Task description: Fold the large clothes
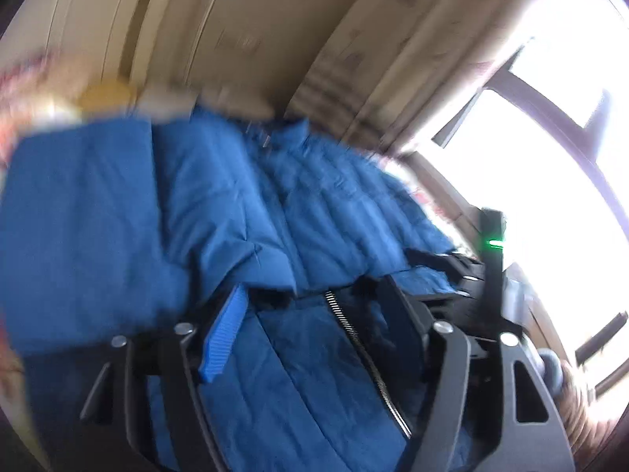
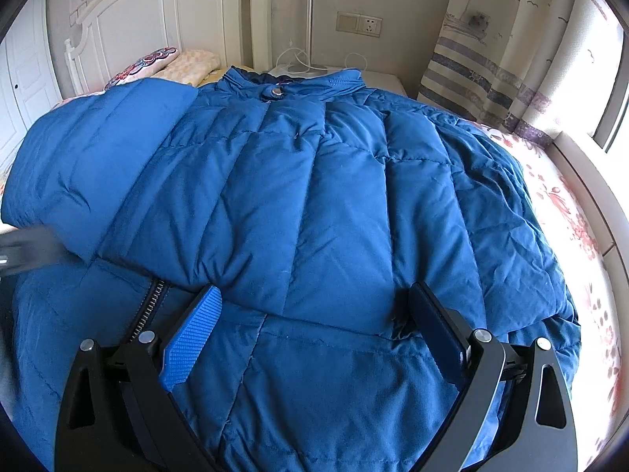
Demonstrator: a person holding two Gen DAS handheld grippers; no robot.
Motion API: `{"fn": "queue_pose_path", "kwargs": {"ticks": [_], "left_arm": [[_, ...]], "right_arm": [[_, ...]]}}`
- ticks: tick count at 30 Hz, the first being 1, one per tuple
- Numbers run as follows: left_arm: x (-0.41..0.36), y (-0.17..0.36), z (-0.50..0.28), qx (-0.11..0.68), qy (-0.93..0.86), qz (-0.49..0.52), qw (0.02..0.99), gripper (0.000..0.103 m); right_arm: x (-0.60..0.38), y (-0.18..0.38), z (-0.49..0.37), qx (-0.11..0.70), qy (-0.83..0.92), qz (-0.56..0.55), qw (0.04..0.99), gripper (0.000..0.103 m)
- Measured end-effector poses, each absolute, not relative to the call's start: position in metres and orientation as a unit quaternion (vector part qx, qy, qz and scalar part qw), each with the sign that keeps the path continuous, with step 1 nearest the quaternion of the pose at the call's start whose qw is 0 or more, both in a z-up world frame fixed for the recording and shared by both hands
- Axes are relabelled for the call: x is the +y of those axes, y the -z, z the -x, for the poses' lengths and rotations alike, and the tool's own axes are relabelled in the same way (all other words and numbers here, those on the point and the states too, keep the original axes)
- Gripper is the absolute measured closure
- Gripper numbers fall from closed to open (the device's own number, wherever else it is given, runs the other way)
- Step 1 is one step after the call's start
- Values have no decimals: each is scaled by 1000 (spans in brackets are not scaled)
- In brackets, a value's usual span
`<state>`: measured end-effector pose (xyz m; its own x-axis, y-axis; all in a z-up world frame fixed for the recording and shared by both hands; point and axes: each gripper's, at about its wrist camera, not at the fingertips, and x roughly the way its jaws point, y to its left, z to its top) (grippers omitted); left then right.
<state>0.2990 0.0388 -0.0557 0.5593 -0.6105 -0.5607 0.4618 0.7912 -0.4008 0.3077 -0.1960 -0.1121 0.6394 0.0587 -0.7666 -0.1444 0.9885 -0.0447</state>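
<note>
A large blue quilted jacket (image 2: 314,196) lies spread on a bed, collar with a snap at the far end. One sleeve (image 2: 98,157) is folded across its left side. A zipper (image 2: 151,306) shows near its lower left. My right gripper (image 2: 314,306) is open, its fingers set wide just above the jacket's lower fold. My left gripper (image 1: 314,303) is open over the jacket's hem (image 1: 275,354) beside the zipper (image 1: 354,334); that view is blurred. The right gripper shows in the left wrist view (image 1: 464,271) at the right. The left gripper's dark body shows at the left edge of the right wrist view (image 2: 23,251).
A white headboard (image 2: 157,19) and pillows (image 2: 173,63) stand at the far end. A nightstand with a lamp pole and cables (image 2: 310,59) is behind the collar. A curtain (image 2: 491,59) and window are on the right. The floral bedsheet (image 2: 570,216) shows at the right.
</note>
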Motion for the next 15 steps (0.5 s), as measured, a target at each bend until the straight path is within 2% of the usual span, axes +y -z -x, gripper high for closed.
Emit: {"fn": "queue_pose_path", "kwargs": {"ticks": [3,5,8,9,13,15], "left_arm": [[88,31,-267,264,269,147,915,13],[127,28,-256,238,199,206,928,13],[183,53,-250,254,59,307,916,17],[192,61,-250,264,25,320,910,24],[182,72,-265,307,-35,264,914,39],[166,75,-271,329,-45,211,919,41]], "right_arm": [[-197,112,-308,420,-57,51,904,11],[-197,112,-308,421,-57,51,904,11],[-196,112,-308,421,-56,51,904,11],[-196,112,-308,421,-57,51,904,11],[-196,112,-308,420,-56,53,904,11],[-195,112,-308,420,-54,56,904,11]]}}
